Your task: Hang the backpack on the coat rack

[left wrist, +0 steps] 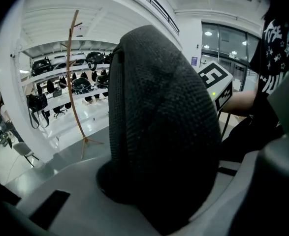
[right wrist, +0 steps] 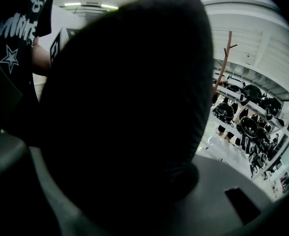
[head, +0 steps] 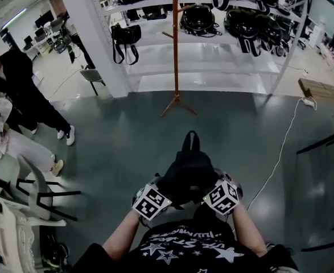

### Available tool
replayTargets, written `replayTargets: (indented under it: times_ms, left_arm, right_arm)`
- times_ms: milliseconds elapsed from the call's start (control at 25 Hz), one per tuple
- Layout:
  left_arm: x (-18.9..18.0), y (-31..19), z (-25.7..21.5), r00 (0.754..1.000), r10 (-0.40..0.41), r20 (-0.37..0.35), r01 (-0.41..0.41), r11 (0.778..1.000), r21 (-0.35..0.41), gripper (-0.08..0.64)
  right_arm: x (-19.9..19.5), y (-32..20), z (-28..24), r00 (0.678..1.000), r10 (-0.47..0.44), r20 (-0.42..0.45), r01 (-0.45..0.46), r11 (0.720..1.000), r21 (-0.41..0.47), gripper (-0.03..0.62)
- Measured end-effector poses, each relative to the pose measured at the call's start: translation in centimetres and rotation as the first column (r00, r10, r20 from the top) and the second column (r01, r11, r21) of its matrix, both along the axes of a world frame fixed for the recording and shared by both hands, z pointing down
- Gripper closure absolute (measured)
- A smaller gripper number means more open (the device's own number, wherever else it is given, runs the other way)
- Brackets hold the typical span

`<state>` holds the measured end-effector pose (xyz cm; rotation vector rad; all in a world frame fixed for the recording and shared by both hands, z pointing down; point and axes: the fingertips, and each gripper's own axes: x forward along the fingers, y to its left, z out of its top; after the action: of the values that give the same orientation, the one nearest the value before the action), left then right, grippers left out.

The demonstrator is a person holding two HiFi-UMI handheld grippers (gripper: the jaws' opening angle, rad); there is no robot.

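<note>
black backpack (head: 188, 172) is off the floor (head: 127, 129), held low in front of the person between both grippers, well apart from the wooden coat rack (head: 176, 56) that stands ahead before white shelves (head: 212, 73) stocked with dark bags

left gripper (head: 155, 195): fingers (left wrist: 65, 181) closed narrow on a padded mesh part of the backpack, strap or back panel, can't tell which. right gripper (head: 221, 193): fingers (right wrist: 218, 186) sit a bit wider, clamped on a thick dark fold of the same bag

progress, judged: pickup looks done, bag in a two-sided grip. left to do: bring it to the rack, raise it, get a loop or strap over a peg, let go. the pegs in view carry nothing

hidden / unclear: in head view the fingertips are covered by the bag and the marker cubes. right gripper view is almost all black, so which part it grips is unreadable. rack top is cut off at the head view's upper edge. the bag's top handle loop shows at its far end

two people (head: 19, 90) and a chair (head: 38, 192) at left, white cable (head: 280, 152) on the floor at right, both seem off the straight path to the rack
</note>
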<state>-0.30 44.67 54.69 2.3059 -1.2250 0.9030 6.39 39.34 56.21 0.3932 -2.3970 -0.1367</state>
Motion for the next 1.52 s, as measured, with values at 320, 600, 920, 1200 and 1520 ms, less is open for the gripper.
replayTargets:
  times_ms: [320, 600, 920, 1200, 1520]
  left_arm:
    - [7.2, -12.5, -0.9, 1.0, 0.003, 0.001, -0.003, 0.998, 0.056, 0.472]
    - [11.0, -18.6, 0.1, 1.0, 0.011, -0.01, -0.011, 0.999, 0.046, 0.472]
    - [9.7, -24.8, 2.8, 0.999, 0.032, -0.007, -0.032, 0.999, -0.023, 0.472]
    - [5.2, -36.5, 3.5, 0.999, 0.047, -0.028, -0.046, 0.999, 0.015, 0.472]
    - [-1.3, -54.2, 0.5, 0.998, 0.025, -0.052, -0.017, 0.986, 0.164, 0.479]
  right_arm:
    - [7.1, -12.8, -1.4, 1.0, 0.005, 0.006, -0.006, 0.998, 0.055, 0.422]
    - [10.8, -19.0, -0.6, 1.0, 0.009, -0.022, -0.008, 0.999, 0.049, 0.422]
    - [9.5, -25.1, 2.7, 0.999, -0.002, -0.043, 0.001, 1.0, -0.03, 0.419]
    - [5.1, -36.7, 3.1, 0.997, 0.006, -0.078, -0.006, 1.0, 0.005, 0.417]
    - [-1.5, -54.7, -0.8, 0.996, 0.007, -0.085, 0.005, 0.989, 0.146, 0.414]
